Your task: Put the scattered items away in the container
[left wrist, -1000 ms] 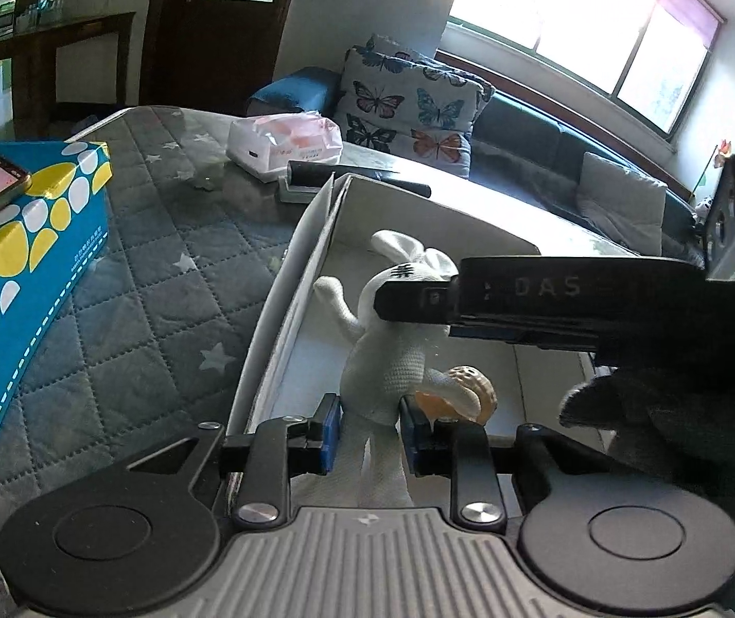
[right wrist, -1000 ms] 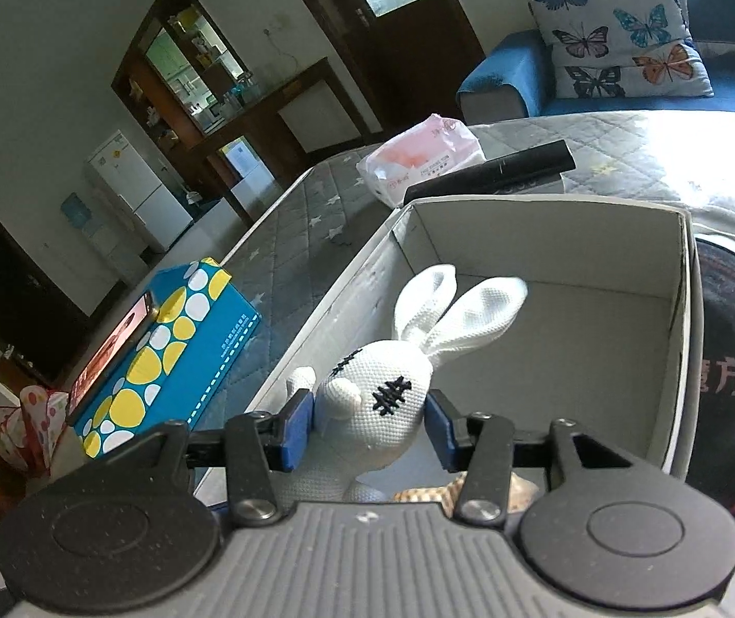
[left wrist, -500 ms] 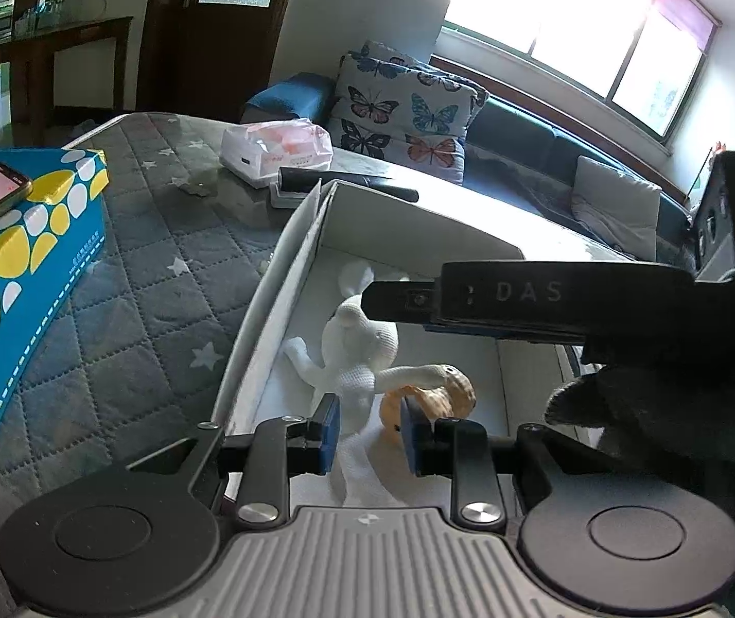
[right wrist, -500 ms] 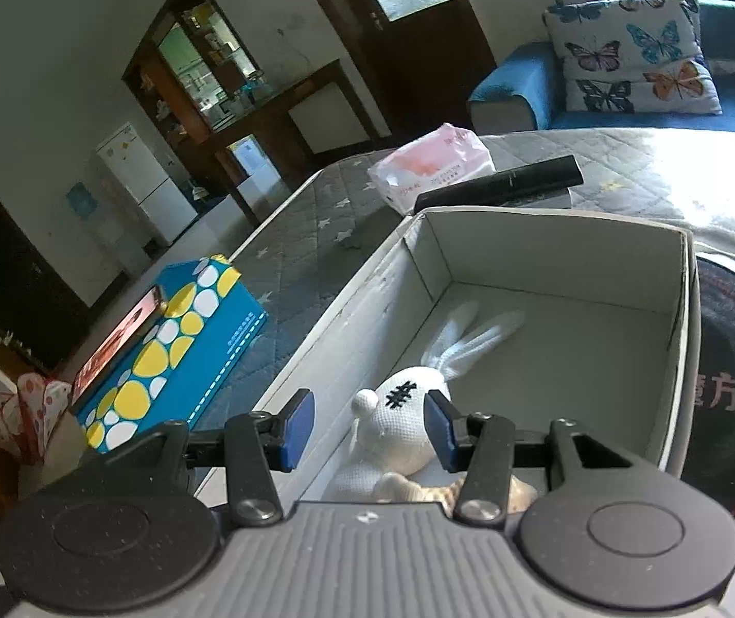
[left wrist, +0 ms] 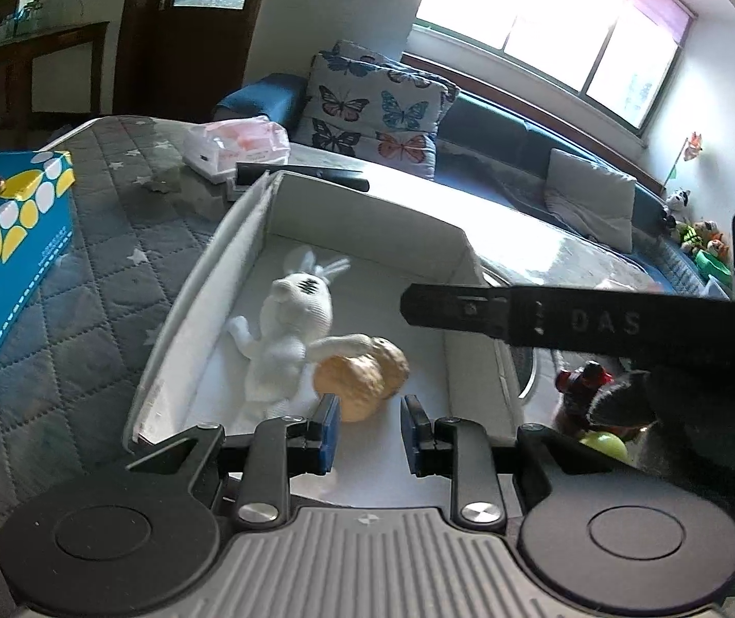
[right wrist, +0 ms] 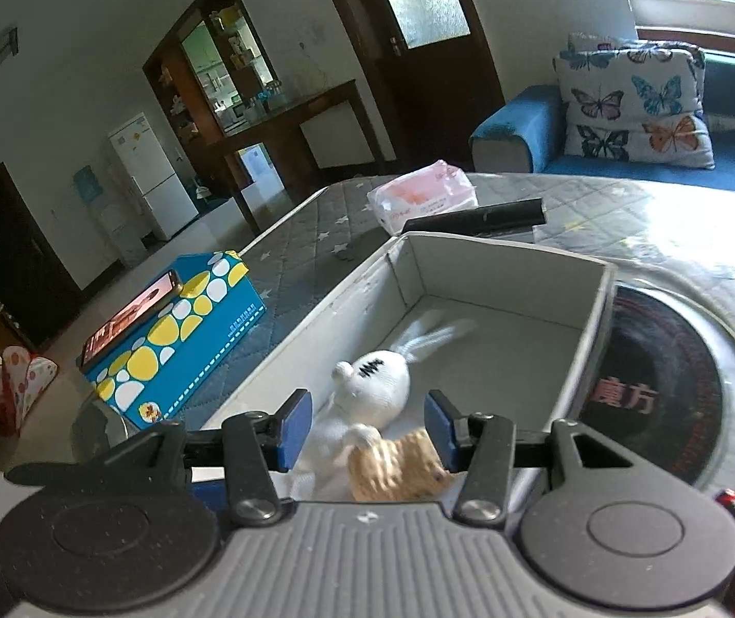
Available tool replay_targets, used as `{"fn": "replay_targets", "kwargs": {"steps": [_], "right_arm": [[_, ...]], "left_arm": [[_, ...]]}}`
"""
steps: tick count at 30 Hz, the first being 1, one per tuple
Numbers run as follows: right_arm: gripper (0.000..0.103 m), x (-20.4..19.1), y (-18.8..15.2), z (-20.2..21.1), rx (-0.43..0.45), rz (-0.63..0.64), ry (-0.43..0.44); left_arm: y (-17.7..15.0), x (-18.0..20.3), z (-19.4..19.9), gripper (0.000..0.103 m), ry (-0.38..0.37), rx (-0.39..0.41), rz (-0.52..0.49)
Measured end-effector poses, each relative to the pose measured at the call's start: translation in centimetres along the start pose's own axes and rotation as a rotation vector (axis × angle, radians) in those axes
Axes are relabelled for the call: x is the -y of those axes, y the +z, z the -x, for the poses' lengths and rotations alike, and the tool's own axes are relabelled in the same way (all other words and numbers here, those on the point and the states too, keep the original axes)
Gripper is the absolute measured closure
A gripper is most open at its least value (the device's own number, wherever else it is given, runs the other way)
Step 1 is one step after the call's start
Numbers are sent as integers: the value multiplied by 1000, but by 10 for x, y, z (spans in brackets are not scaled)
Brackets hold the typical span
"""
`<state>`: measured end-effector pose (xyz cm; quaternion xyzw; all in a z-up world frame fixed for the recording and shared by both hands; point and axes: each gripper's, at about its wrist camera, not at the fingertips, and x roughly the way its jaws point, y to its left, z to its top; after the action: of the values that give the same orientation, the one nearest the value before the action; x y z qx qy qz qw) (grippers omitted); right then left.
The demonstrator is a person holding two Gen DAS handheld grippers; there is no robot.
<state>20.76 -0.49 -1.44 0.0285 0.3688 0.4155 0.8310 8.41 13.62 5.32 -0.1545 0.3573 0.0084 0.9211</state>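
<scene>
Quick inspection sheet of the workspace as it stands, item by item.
Surface: grey quilted cover with stars.
Job's things: white bunny and tan toy lie in the white box; a red-black toy sits outside it.
Clutter: blue box with a phone on top, tissue pack, black remote.
Grippers: left gripper and right gripper empty, above the box.
Cables: nothing seen.
Surroundings: sofa, butterfly cushion, window.

- Far half of the white box (right wrist: 501, 278), toward twelve o'clock, lies bare.
- White rabbit (right wrist: 375, 391) and tan toy (right wrist: 393, 468) crowd its near end.
- Black remote (right wrist: 475, 216), seemingly just beyond its far wall.
</scene>
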Motion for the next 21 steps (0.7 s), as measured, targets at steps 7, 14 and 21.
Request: {"fn": "replay_targets", "kwargs": {"steps": [7,14,21], "right_arm": [[48,5,-20,34,27,38,-28],[45,13,-43,69,60,59,-65],[40,20,-67,97,75,81,-109]], "left_arm": [[-8,21,6,75,-19,-2,-28],[-17,40,6,75,-44,-14,-52],[-26,59,4,75,-75,-32,-78]]}}
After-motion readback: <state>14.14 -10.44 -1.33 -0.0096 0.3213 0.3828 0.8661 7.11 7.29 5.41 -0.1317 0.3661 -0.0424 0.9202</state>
